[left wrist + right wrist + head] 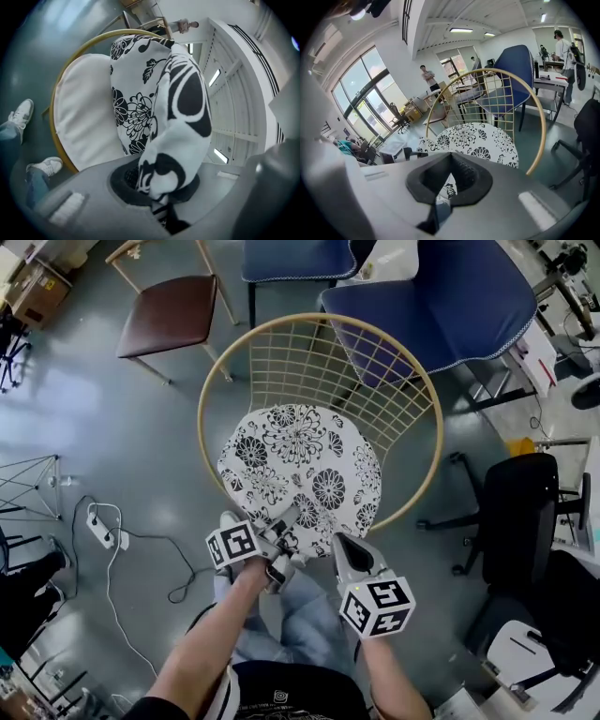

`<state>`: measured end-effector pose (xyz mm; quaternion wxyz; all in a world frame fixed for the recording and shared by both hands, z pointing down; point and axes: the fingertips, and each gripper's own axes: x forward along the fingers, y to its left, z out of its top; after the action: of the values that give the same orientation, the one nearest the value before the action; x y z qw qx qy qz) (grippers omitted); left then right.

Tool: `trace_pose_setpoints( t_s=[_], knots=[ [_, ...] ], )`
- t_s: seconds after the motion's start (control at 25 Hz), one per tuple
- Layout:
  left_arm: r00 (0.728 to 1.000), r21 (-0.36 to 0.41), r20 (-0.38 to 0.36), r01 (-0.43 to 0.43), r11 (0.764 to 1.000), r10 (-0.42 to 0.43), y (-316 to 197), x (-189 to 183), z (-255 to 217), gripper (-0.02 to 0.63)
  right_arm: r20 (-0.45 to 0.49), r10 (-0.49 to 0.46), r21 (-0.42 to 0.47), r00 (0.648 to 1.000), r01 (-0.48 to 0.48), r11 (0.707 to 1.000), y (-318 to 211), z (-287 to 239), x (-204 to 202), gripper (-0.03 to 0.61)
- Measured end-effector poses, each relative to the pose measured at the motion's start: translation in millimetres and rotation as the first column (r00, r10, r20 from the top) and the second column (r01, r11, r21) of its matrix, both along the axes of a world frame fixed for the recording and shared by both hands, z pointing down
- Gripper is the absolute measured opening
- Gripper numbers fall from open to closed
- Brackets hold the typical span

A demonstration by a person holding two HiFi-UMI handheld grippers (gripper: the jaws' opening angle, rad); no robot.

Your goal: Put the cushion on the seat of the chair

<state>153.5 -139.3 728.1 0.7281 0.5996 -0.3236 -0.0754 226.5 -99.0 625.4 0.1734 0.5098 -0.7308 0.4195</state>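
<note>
left gripper (285, 527) clamped on cushion (300, 460) near edge | right gripper (340, 544) pinching same edge | cushion over wire chair (427, 390) seat

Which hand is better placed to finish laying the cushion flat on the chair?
Probably the left: the left gripper clamps the cushion's upturned edge, which needs lowering; near the right gripper it looks flat.

The cushion (300, 470) lies on the seat of the wire chair (314, 318) — a wooden chair (173, 315) far left, an upholstered chair (450, 306) behind it, an office chair (520, 512) right.
</note>
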Motion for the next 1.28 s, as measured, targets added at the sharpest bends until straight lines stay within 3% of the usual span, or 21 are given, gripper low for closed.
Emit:
trace_pose_setpoints(
  t_s=[0.16, 0.36, 0.6, 0.8, 1.16, 1.28],
  knots=[
    [0.999, -0.075, 0.017, 0.042, 0.996, -0.041, 10.9, -18.3, 25.5, 0.023, 0.001, -0.029, -0.026, 1.0, 0.029, 0.999, 6.4, 14.0, -11.1, -0.003],
    [0.996, -0.147, 0.077, 0.056, 0.988, -0.045, 30.6, -30.3, 47.5, 0.08, 0.003, -0.073, -0.044, 0.997, 0.073, 0.996, 10.8, 24.5, -24.4, -0.003],
    [0.987, -0.227, 0.161, 0.05, 0.973, -0.013, 48.5, -41.8, 70.1, 0.272, 0.003, -0.105, -0.057, 0.994, 0.105, 0.993, 14.1, 31.1, -30.0, -0.003],
    [0.964, -0.255, 0.259, 0.005, 0.967, 0.063, 60.0, -54.1, 82.9, 0.41, 0.008, -0.11, -0.055, 0.994, 0.11, 0.992, 12.4, 32.6, -31.5, -0.003],
    [0.919, -0.291, 0.368, -0.035, 0.956, 0.145, 82.4, -93.8, 69.7, 0.422, 0.032, -0.104, -0.029, 0.994, 0.104, 0.994, 5.5, 14.0, -37.5, -0.003],
    [0.917, -0.263, 0.37, -0.051, 0.964, 0.15, 78.7, -97.7, 51.3, 0.422, 0.04, -0.099, -0.007, 0.994, 0.099, 0.995, -0.8, 1.4, -39.3, -0.003]
  ],
)
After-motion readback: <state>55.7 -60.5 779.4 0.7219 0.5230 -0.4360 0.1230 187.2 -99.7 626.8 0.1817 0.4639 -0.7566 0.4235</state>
